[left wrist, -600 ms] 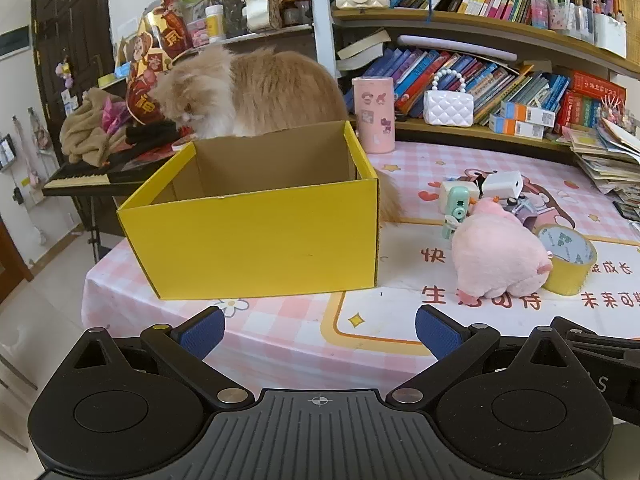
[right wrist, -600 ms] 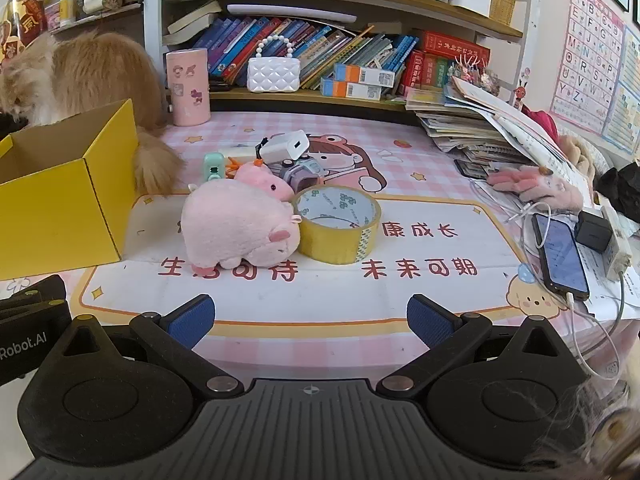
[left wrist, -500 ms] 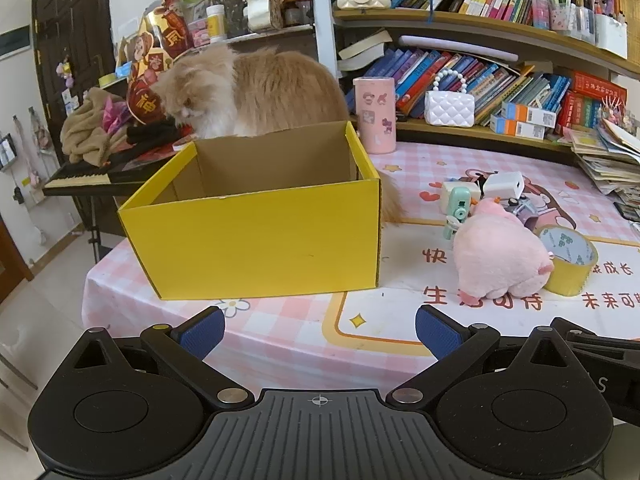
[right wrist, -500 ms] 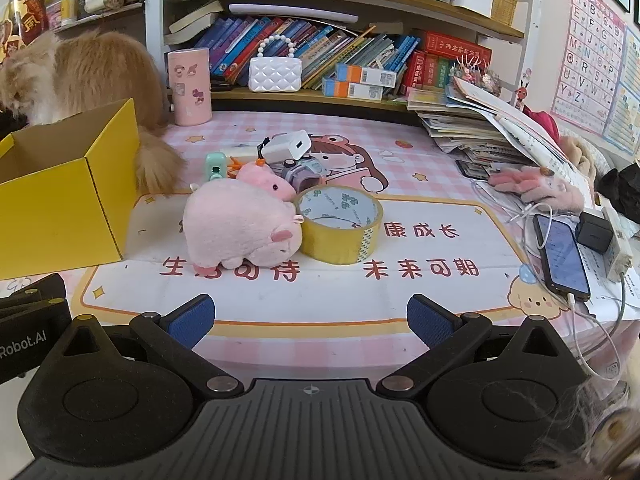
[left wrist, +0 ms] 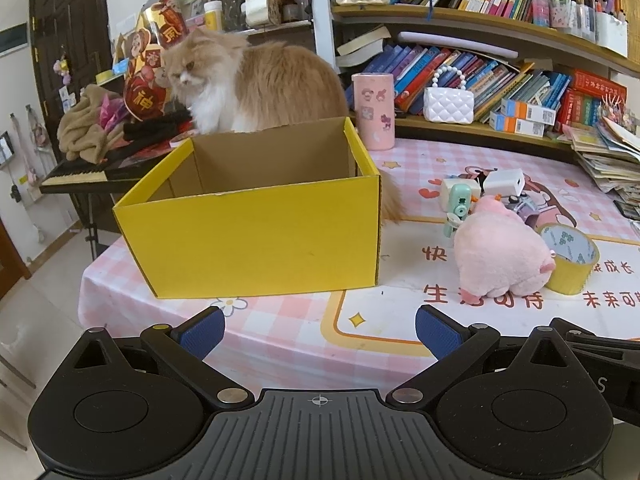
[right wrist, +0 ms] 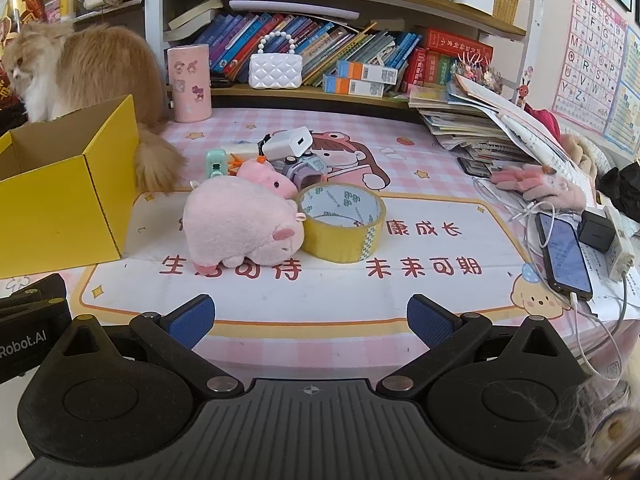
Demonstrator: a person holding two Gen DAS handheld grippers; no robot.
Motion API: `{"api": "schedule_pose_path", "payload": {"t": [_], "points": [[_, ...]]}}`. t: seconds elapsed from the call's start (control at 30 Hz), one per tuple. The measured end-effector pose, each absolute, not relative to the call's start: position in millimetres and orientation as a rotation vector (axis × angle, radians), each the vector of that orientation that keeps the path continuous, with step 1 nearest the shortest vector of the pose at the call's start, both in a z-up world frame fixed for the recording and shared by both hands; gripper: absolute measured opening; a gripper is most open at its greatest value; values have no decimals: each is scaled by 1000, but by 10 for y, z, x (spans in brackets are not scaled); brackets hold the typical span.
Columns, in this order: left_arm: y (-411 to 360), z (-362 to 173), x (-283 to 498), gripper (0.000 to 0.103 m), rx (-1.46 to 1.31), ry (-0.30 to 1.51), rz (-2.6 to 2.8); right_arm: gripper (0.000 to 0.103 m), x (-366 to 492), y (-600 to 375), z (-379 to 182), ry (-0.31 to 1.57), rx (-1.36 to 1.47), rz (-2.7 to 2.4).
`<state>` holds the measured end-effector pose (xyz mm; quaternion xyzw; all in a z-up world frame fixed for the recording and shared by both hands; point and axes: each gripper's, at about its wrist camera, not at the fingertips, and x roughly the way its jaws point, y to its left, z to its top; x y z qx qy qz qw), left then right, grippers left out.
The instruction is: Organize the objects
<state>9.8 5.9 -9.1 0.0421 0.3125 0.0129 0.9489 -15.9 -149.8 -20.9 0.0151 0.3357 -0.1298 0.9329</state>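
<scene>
An open yellow cardboard box (left wrist: 256, 236) stands on the left of the table; it also shows in the right wrist view (right wrist: 60, 200). Right of it lie a pink plush pig (left wrist: 500, 256) (right wrist: 240, 228), a yellow tape roll (left wrist: 570, 256) (right wrist: 340, 224), a smaller pink plush (right wrist: 266, 178), a mint green toy (right wrist: 216, 162), a white charger (right wrist: 286, 142) and a purple toy camera (right wrist: 306, 170). My left gripper (left wrist: 320, 330) is open and empty near the table's front edge, before the box. My right gripper (right wrist: 310, 320) is open and empty, in front of the pig and tape.
An orange and white cat (left wrist: 248, 84) stands behind the box. A pink cup (right wrist: 189, 84) and white purse (right wrist: 275, 70) are at the back by the bookshelf. A phone (right wrist: 564, 256), cables and stacked papers (right wrist: 480, 120) fill the right side.
The cat has lifted and turned its head. Both grippers have hardly moved.
</scene>
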Motion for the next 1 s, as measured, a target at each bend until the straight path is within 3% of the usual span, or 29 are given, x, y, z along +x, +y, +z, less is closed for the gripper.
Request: {"api": "schedule_pose_path", "payload": {"t": [1.0], "points": [[-9, -151, 195, 103, 80, 673, -12, 103, -73, -1565, -273, 708, 18, -280]]}}
